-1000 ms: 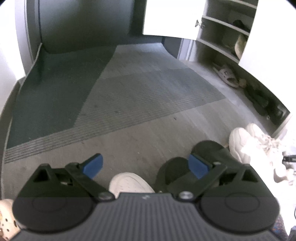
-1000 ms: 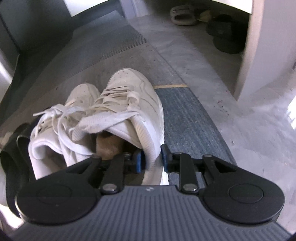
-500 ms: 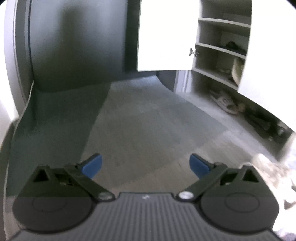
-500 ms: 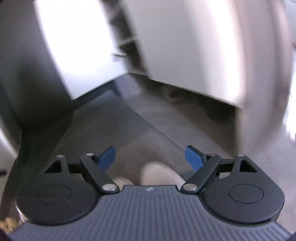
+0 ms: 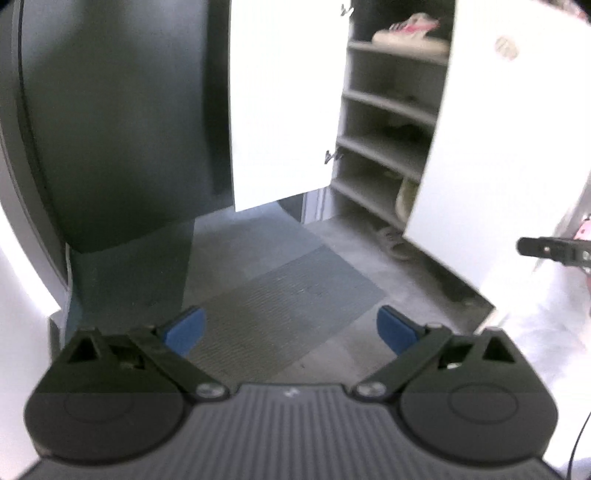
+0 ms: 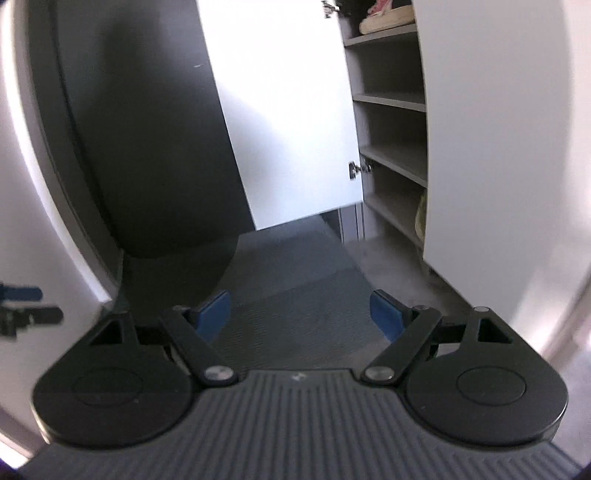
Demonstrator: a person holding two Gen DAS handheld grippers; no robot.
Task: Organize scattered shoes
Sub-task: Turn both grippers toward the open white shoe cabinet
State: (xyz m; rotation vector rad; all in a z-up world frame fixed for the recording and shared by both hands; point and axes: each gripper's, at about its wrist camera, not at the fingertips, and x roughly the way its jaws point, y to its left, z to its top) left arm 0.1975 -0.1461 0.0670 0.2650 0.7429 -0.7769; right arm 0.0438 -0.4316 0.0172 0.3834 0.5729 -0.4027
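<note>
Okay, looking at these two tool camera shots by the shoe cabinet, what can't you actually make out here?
- Pale shoe on a low shelf, left wrist view: mostly hidden by the white cabinet door.
- Sandal on the floor, left wrist view: blurred.
- Pink-and-white shoe on the top shelf, right wrist view: cut off by the picture's edge.
- Floor nearest both tools: covered by their black bodies.

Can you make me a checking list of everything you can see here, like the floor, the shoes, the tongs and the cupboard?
Surface: grey floor with a darker ribbed mat.
Job's things: pink and white shoe on the top shelf; pale shoe on a low shelf; sandal on the floor under the cupboard.
Clutter: nothing seen.
Tongs: left tongs open, empty; right tongs open, empty.
Cables: thin dark cable at the right edge.
Surroundings: shoe cupboard with both white doors open; dark wall.
</note>
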